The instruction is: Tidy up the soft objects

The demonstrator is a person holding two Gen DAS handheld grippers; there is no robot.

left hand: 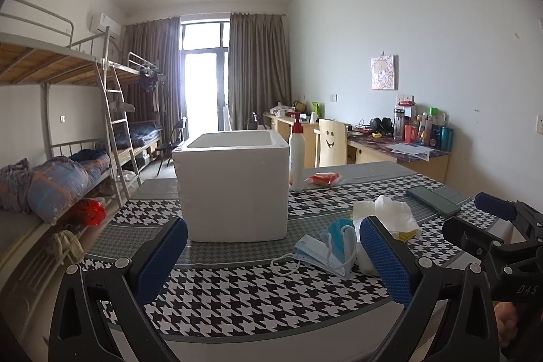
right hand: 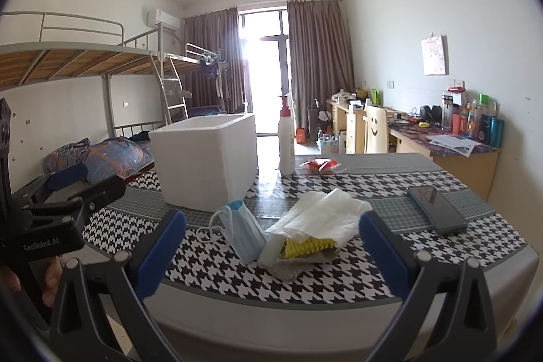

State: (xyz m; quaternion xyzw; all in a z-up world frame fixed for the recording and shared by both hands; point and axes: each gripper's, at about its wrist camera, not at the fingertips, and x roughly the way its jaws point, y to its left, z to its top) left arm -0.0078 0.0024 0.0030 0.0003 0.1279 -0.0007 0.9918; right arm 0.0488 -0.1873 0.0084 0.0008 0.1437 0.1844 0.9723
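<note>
Both grippers wide open — nothing held.
We see a mask (right hand: 242, 234) touching the tissue (right hand: 322, 214), near the foam box (right hand: 203, 165).

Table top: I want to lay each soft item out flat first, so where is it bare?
Bare checked cloth lies on the near side of the foam box and mask, towards the table's edge. Crowded: mask, tissue and sponge bunch together, phone beside them.
</note>
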